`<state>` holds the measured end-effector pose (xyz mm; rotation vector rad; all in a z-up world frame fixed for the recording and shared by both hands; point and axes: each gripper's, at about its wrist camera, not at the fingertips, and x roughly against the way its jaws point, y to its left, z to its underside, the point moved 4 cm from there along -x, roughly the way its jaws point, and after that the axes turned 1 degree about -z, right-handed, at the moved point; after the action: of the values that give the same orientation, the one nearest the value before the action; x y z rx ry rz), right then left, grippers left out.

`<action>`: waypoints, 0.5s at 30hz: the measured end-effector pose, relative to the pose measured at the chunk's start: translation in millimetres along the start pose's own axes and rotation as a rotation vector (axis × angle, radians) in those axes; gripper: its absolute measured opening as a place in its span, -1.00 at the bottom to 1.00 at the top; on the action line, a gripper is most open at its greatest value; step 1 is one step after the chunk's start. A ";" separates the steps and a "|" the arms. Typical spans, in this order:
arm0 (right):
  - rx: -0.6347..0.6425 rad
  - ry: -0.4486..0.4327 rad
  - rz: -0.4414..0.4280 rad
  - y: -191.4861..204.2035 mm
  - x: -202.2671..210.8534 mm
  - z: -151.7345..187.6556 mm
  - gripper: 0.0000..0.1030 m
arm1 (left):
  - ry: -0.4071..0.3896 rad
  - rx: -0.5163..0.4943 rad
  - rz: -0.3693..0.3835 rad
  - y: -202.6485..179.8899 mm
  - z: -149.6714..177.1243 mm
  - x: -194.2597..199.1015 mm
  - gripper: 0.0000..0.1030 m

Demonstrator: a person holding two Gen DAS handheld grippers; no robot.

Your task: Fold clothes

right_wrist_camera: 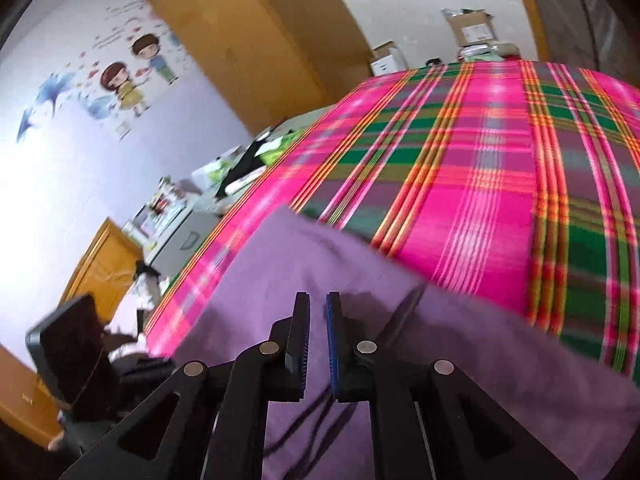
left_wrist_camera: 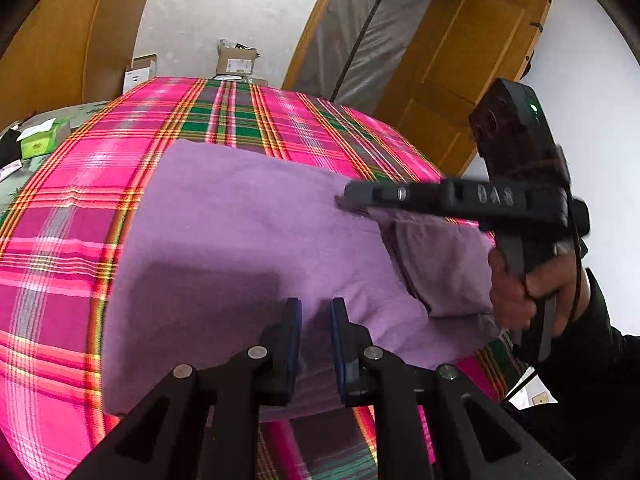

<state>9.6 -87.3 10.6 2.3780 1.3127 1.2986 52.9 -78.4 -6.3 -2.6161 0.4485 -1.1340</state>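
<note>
A purple garment (left_wrist_camera: 240, 220) lies spread on a bed with a pink and green plaid sheet (left_wrist_camera: 80, 200). Its right part is folded over into a flap (left_wrist_camera: 440, 264). My left gripper (left_wrist_camera: 316, 304) hovers over the near part of the garment, open, with only cloth showing through the gap. My right gripper (left_wrist_camera: 348, 200), held by a hand (left_wrist_camera: 516, 296), has its tips at the flap's upper corner. In the right wrist view the right gripper (right_wrist_camera: 318, 298) stands over the purple garment (right_wrist_camera: 480, 360) with a narrow gap between its blue pads (right_wrist_camera: 334, 344) and nothing clamped.
Cardboard boxes (left_wrist_camera: 236, 62) and a white box (left_wrist_camera: 140, 72) stand beyond the bed's far edge. A wooden door (left_wrist_camera: 460, 80) is open at the right. A green tissue box (left_wrist_camera: 44, 138) lies to the left. A cluttered side table (right_wrist_camera: 180, 208) stands by the wall.
</note>
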 end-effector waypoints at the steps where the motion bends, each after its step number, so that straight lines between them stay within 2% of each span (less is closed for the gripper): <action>1: 0.014 0.021 0.004 1.7 -2.5 8.1 -0.81 | 0.008 -0.002 0.002 -1.7 1.8 -2.6 -0.71; 6: -0.005 0.039 0.024 -6.3 0.4 25.9 -0.79 | 0.008 -0.020 0.006 -12.2 11.9 3.1 -0.65; 7: -0.022 0.036 0.031 -9.1 4.4 27.8 -0.76 | 0.006 -0.018 0.006 -13.0 12.1 4.3 -0.65; 8: -0.039 0.034 0.038 -11.8 8.3 29.7 -0.63 | 0.002 -0.014 0.009 -13.4 11.7 5.9 -0.65; 11: -0.112 0.023 -0.004 -19.6 24.2 42.8 -0.52 | -0.017 0.001 0.026 -14.5 8.4 9.7 -0.65; 15: -0.105 0.046 -0.043 -11.6 25.5 54.8 -0.45 | -0.010 -0.003 0.023 -16.6 5.4 4.4 -0.65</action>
<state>49.0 -46.3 -13.0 2.2513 1.2671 1.3820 62.7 -64.2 -1.1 -2.6116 0.4771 -1.1132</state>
